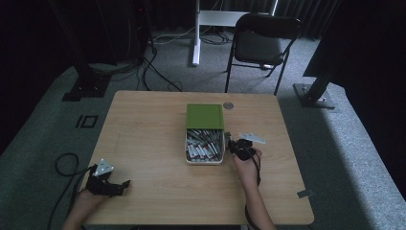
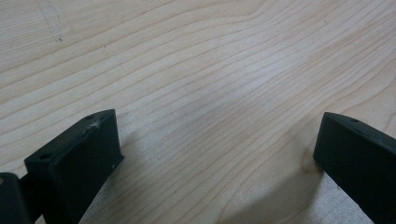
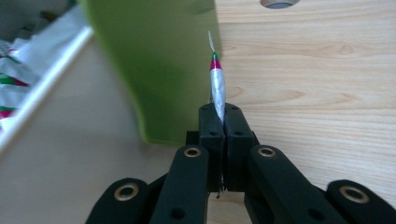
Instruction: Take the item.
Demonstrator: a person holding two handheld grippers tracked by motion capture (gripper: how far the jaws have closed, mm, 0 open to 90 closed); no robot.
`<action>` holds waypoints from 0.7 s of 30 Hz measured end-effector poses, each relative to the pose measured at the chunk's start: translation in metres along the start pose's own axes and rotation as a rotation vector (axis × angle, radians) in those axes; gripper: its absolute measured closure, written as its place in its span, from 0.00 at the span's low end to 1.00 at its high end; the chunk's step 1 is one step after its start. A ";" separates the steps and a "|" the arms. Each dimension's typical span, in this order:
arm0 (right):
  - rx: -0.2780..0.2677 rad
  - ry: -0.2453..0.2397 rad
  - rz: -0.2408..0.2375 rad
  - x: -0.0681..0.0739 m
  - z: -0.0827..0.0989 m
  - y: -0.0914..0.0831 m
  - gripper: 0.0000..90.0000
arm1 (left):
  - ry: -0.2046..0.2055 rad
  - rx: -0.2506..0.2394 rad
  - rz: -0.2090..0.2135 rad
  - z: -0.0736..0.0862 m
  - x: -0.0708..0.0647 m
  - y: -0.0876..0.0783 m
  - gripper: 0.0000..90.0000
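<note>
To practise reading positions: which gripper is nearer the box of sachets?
Right. The right gripper sits just beside the box, on its right edge, pinching one sachet. The left gripper rests far off at the table's near-left corner.

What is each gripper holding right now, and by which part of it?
The right gripper pinches a slim silver packet by its lower end, beside the box. The left gripper holds nothing, its jaws apart over the table.

No legible text, label or number on the box (image 1: 205, 116) or its packets (image 1: 205, 145).
</note>
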State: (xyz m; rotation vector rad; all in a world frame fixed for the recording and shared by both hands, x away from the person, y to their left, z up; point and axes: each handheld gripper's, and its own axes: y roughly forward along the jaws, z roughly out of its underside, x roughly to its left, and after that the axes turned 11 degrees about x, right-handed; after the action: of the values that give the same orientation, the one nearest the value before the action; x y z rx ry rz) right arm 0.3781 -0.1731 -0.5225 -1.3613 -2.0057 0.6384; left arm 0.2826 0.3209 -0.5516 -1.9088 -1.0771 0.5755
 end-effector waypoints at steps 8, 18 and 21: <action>0.013 0.004 0.030 -0.021 0.003 0.000 0.96 | 0.000 0.000 0.000 0.000 0.000 0.000 0.02; 0.047 0.013 0.046 -0.034 0.006 0.013 0.86 | -0.001 -0.001 0.000 0.000 0.000 0.000 0.02; 0.050 0.007 0.044 -0.033 0.007 0.018 0.84 | -0.001 -0.001 0.000 0.000 0.000 0.000 0.02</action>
State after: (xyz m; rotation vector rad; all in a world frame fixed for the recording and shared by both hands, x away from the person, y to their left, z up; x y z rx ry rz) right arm 0.3941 -0.1981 -0.5472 -1.3801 -1.9458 0.6974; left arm 0.2825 0.3207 -0.5516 -1.9097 -1.0786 0.5762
